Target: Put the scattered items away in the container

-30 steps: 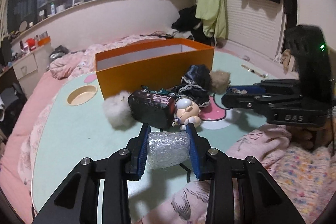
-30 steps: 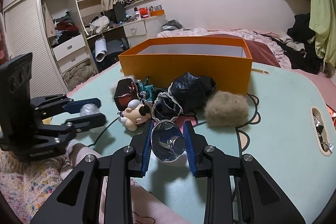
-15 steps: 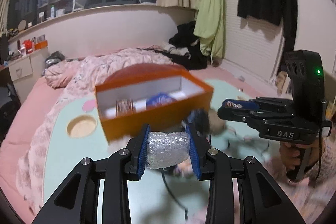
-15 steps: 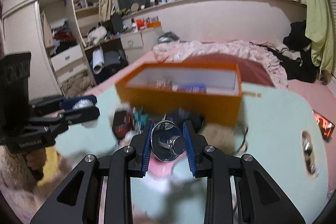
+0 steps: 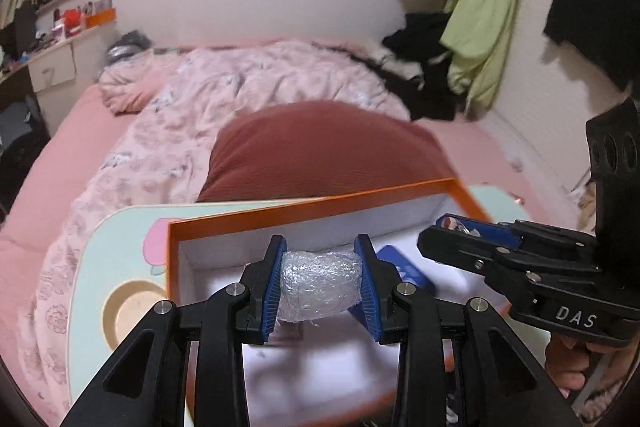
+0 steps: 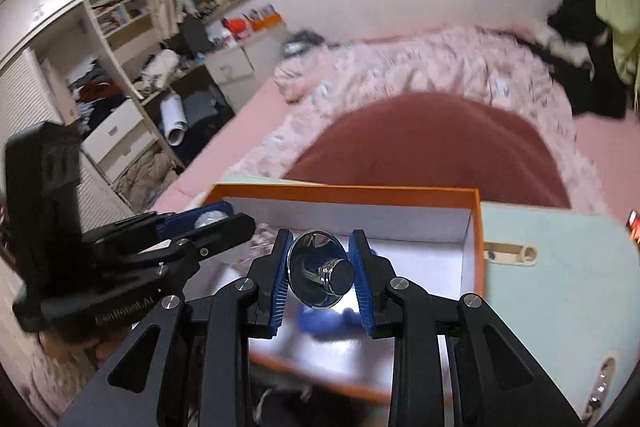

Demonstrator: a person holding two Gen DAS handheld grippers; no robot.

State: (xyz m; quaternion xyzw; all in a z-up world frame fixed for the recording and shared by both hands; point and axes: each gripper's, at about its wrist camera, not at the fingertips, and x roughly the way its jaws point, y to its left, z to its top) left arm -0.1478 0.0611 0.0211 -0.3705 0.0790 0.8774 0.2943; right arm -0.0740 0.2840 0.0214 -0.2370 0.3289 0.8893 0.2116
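My left gripper is shut on a silvery plastic-wrapped bundle and hangs over the open orange box with its white inside. A blue flat item lies in the box behind the bundle. My right gripper is shut on a shiny chrome round piece, also above the orange box. A blurred blue thing shows below it in the box. Each gripper appears in the other's view: the right gripper at the right, the left gripper at the left.
The box stands on a mint-green table with a round cup recess. Behind it lie a dark red pillow and a pink quilt on a bed. Shelves and drawers stand at the left of the right wrist view.
Both grippers rose from the table and moved forward over the orange box, each keeping its item. The scattered toys on the table have dropped out of view.
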